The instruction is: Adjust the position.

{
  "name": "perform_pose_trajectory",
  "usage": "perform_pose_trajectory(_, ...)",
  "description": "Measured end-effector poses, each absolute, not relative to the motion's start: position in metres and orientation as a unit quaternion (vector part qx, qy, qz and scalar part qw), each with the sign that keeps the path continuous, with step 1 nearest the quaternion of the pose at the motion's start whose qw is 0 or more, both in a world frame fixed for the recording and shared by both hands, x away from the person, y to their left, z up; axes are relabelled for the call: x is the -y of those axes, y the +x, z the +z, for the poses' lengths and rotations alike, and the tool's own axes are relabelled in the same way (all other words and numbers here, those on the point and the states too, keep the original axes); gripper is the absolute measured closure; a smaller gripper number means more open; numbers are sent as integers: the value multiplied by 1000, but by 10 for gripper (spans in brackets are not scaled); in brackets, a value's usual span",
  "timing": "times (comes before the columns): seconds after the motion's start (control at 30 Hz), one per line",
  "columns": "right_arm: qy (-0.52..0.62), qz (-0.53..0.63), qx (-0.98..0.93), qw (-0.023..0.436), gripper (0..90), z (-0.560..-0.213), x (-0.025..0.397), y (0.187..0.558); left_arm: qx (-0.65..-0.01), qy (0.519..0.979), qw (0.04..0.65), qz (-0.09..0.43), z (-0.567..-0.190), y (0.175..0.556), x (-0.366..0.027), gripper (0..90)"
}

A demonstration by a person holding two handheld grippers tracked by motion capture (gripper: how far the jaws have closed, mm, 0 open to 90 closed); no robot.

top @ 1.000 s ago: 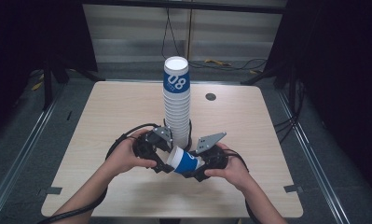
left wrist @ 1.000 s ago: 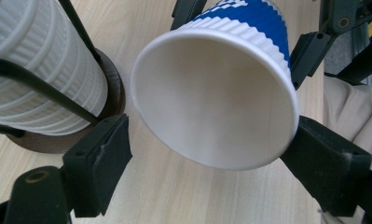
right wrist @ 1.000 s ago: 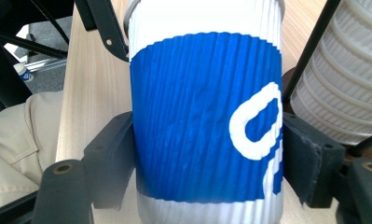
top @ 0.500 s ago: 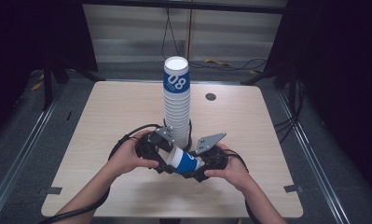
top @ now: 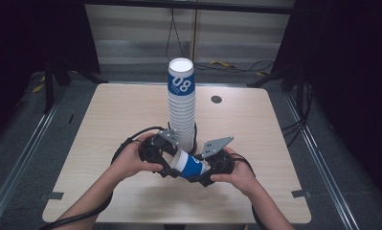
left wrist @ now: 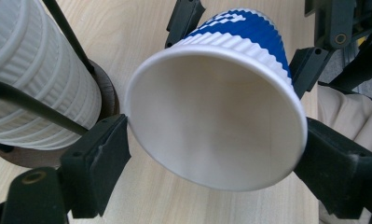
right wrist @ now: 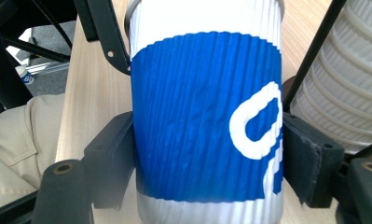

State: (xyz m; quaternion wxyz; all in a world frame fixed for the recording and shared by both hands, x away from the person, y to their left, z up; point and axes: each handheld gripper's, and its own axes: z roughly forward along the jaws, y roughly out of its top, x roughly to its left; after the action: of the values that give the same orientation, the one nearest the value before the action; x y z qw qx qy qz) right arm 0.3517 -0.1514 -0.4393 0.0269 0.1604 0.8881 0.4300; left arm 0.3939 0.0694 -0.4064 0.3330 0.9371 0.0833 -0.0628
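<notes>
Cup held sideways between two tools over the worktop (top: pixel 107 120)

Just in front of the tall cup stack (top: pixel 181 112), both tools clamp one blue-and-white cup (top: pixel 188 164): left tool (left wrist: pixel 211 154) at its rim (open end facing it), right tool (right wrist: pixel 207 163) on its blue band, seemingly near the base.

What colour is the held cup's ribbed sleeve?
Blue with white print on the cup, best seen in the right gripper view.

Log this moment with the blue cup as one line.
blue cup: on its side, above table | right tongs: clamp body | left tongs: at rim | cup stack: upright
</notes>
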Motion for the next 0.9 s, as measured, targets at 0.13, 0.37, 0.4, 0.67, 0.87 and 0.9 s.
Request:
perform_pose_trajectory(0.13,161,436,-885,27,257,-439,152,351,-84,936,337,-63,-406,394,-69,143)
perform_pose_trajectory(0.37,157,443,-882,28,257,-439,154,352,-85,933,344,-67,-406,394,-68,137)
perform_pose_trajectory(0.4,157,443,-882,28,257,-439,154,352,-85,933,344,-67,-406,394,-68,137)
perform_pose_trajectory(0.67,155,445,-882,24,257,-441,152,352,-86,932,344,-74,-406,395,-68,138)
perform_pose_trajectory(0.87,151,446,-882,26,257,-441,151,352,-88,931,344,-78,-405,396,-68,141)
perform_pose_trajectory(0.9,151,446,-882,26,257,-441,151,352,-87,932,343,-78,-405,396,-68,141)
